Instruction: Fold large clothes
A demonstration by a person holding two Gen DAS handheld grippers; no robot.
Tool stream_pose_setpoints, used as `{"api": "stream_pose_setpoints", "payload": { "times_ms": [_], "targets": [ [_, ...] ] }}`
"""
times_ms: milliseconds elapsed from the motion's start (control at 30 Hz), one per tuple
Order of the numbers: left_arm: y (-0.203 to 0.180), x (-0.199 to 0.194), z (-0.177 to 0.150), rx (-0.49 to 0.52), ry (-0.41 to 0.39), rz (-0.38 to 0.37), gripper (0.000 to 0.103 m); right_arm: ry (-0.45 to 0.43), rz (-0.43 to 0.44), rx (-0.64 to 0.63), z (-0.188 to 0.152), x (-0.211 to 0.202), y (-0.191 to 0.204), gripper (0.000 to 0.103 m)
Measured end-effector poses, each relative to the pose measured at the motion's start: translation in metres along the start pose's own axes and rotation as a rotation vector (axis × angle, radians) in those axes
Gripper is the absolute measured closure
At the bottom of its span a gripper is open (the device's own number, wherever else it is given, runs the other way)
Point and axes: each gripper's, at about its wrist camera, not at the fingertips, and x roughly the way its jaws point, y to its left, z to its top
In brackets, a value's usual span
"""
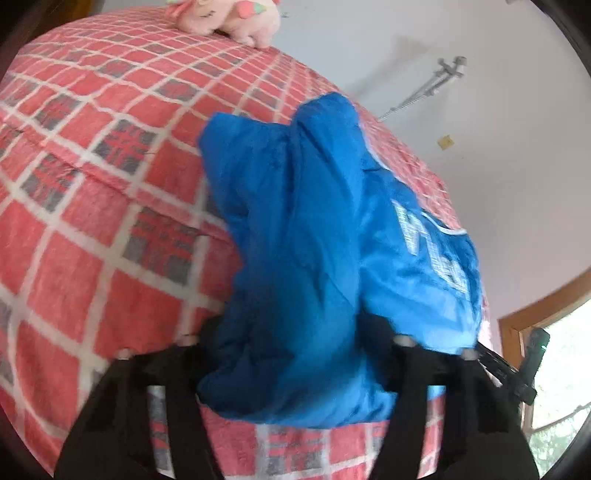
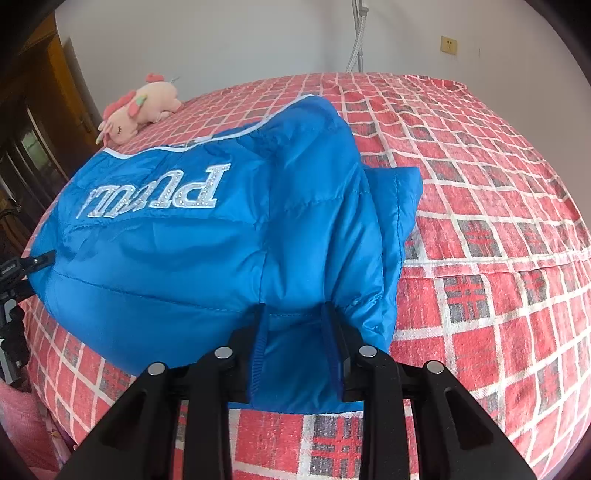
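A blue puffy jacket (image 2: 207,229) with silver letters lies bunched on the red checked bed (image 2: 480,206). My right gripper (image 2: 295,317) is shut on the jacket's near hem, with blue fabric pinched between its black fingers (image 2: 334,328). In the left wrist view the same jacket (image 1: 314,258) rises in a blurred heap over the bed (image 1: 92,166). My left gripper (image 1: 299,339) has jacket fabric between its fingers (image 1: 402,354) and looks shut on it. The other gripper's black tip (image 1: 517,373) shows at the jacket's right end.
A pink plush toy (image 2: 136,107) lies at the bed's far side, also in the left wrist view (image 1: 229,18). A white wall (image 2: 221,37) with a socket (image 2: 448,45) stands behind. A window (image 1: 561,369) is at right, dark wooden furniture (image 2: 33,122) at left.
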Motion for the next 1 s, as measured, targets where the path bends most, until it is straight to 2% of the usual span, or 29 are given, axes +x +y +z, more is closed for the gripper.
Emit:
{"api": "stream_pose_setpoints", "payload": {
  "times_ms": [67,133,200,333,500,633,767,867,1000],
  "targets": [
    [-0.007,-0.004,0.000,0.004,-0.011,-0.003,0.067,0.005,0.001,0.002,0.001,0.000,0.000,0.074],
    [-0.013,-0.011,0.000,0.016,-0.034,0.001,0.070,0.012,0.003,0.008,0.002,0.001,-0.001,0.074],
    [-0.019,-0.012,0.000,0.035,-0.049,0.021,0.071,0.015,0.006,0.013,0.003,0.001,-0.002,0.074],
    [-0.008,0.002,-0.002,0.024,-0.012,0.039,0.069,0.011,0.010,0.019,0.002,0.003,-0.003,0.074],
    [-0.010,0.008,-0.008,0.075,-0.027,0.090,0.067,-0.001,-0.011,0.032,-0.001,0.006,0.000,0.074],
    [-0.010,0.003,-0.006,0.059,-0.041,0.085,0.070,-0.005,-0.025,0.046,0.001,0.002,0.001,0.074],
    [-0.038,-0.021,-0.004,0.119,-0.128,0.107,0.072,-0.064,0.008,0.065,0.006,-0.026,-0.004,0.070],
    [-0.070,-0.038,-0.001,0.181,-0.186,0.120,0.072,-0.130,-0.020,0.057,0.008,-0.056,-0.010,0.067],
    [-0.124,-0.048,-0.001,0.283,-0.241,0.152,0.073,-0.131,-0.025,0.053,0.007,-0.075,-0.020,0.067]
  ]
}}
